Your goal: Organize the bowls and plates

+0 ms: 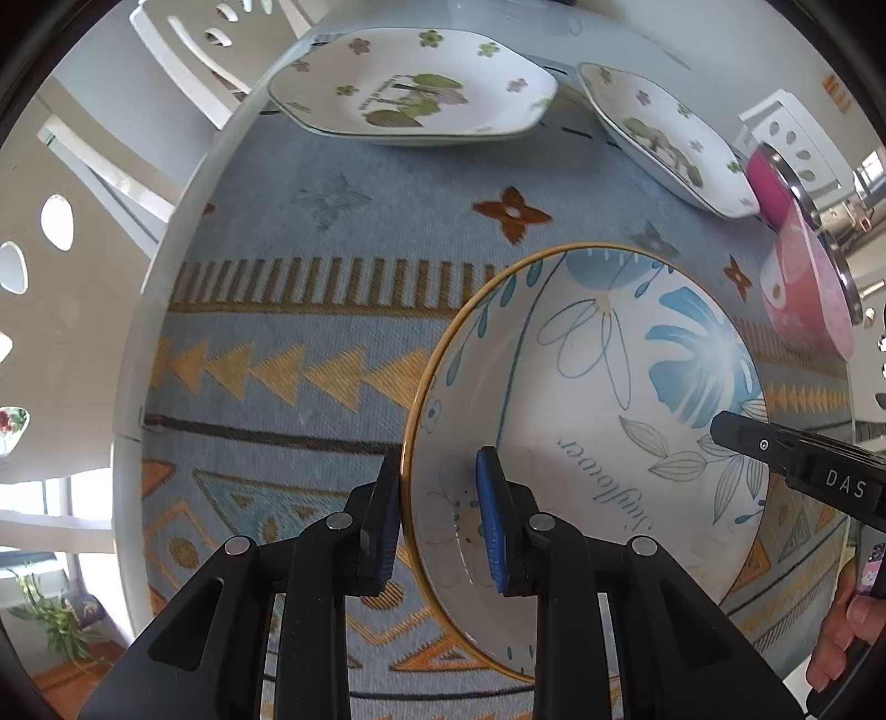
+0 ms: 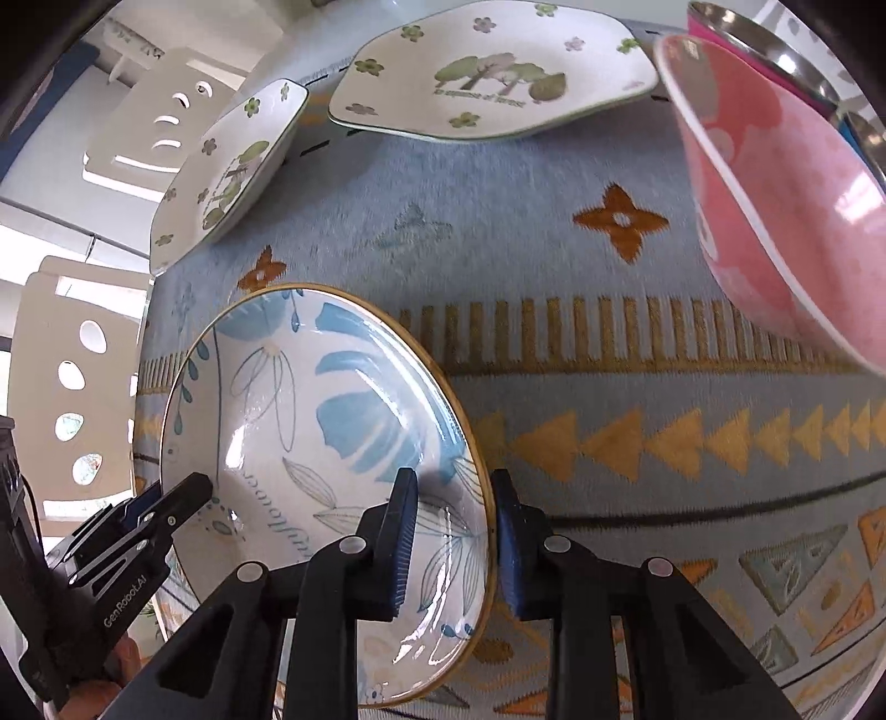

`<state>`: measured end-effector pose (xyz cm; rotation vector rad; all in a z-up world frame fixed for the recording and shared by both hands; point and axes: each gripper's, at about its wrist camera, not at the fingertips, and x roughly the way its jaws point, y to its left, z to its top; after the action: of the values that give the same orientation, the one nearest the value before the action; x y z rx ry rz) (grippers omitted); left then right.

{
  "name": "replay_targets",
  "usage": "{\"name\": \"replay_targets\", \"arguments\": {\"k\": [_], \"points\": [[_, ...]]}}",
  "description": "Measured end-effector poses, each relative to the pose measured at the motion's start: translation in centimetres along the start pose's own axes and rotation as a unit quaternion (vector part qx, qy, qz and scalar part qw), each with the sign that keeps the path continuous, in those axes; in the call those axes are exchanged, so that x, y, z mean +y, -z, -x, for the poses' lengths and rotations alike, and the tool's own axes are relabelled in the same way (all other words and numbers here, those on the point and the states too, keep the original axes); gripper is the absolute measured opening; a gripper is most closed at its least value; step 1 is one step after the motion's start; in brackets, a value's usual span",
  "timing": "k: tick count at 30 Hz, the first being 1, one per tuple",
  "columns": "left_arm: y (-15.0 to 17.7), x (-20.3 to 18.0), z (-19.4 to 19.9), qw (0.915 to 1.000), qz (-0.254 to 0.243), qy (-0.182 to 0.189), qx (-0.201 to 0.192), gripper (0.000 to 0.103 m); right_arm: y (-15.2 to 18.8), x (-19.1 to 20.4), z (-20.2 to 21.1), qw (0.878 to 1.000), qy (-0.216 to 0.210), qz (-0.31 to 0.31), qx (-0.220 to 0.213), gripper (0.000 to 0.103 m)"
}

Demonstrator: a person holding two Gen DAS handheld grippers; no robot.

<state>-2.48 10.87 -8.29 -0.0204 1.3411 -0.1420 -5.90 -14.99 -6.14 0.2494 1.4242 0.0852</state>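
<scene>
While both grippers straddle opposite sides of its rim, the blue-leaf bowl [image 1: 598, 421] sits over the patterned cloth [image 1: 310, 266], toward the near edge of the table; whether its base touches the cloth cannot be told.

Left gripper [image 1: 440, 520]: 1 blue pad lies outside the wall, 1 inside, the rim between them. The outer pad looks to be against the wall, but the inner pad shows a narrow gap, so whether this claw is clamped cannot be told. Right gripper [image 2: 454, 531]: same arrangement on the opposite rim, with visible space between the outer pad and the rim; its state also cannot be told.

Handling judgement: glazed ceramic, stiff, moderately heavy, slick under the pads and liable to chip or break if dropped. The yellow-edged rim is the only practical hold; 2 opposed holds suit the weight.

Orientation: mouth faces upward, slightly tipped toward the cameras. Being round, it has no long axis; the printed lettering runs roughly from the near rim toward the centre.

Also present: 2 floral plates [image 1: 412, 83] [image 1: 673, 138] at the far edge, a pink bowl [image 2: 775, 205] to the right, and a steel-rimmed bowl [image 2: 775, 39] behind it.
</scene>
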Motion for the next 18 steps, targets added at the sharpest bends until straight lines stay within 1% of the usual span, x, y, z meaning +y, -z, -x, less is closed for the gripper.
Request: {"name": "replay_targets", "arguments": {"k": [5, 8, 14, 18], "points": [[1.0, -1.1, 0.1, 0.9998, -0.012, 0.011, 0.008, 0.022, 1.6, -1.5, 0.7, 1.0, -0.008, -0.019, -0.004, 0.027], [1.6, -1.7, 0.3, 0.9997, -0.015, 0.015, 0.012, 0.022, 2.5, -2.0, 1.4, 1.0, -0.003, -0.017, -0.005, 0.027], [2.9, -3.2, 0.7, 0.9991, -0.032, 0.022, 0.019, 0.022, 4.1, -3.2, 2.2, 1.0, 0.004, -0.013, 0.004, 0.027], [3.7, -4.1, 0.9, 0.9987, -0.038, 0.025, 0.023, 0.022, 4.9, -4.2, 2.3, 1.0, 0.002, -0.023, 0.011, 0.027]]}}
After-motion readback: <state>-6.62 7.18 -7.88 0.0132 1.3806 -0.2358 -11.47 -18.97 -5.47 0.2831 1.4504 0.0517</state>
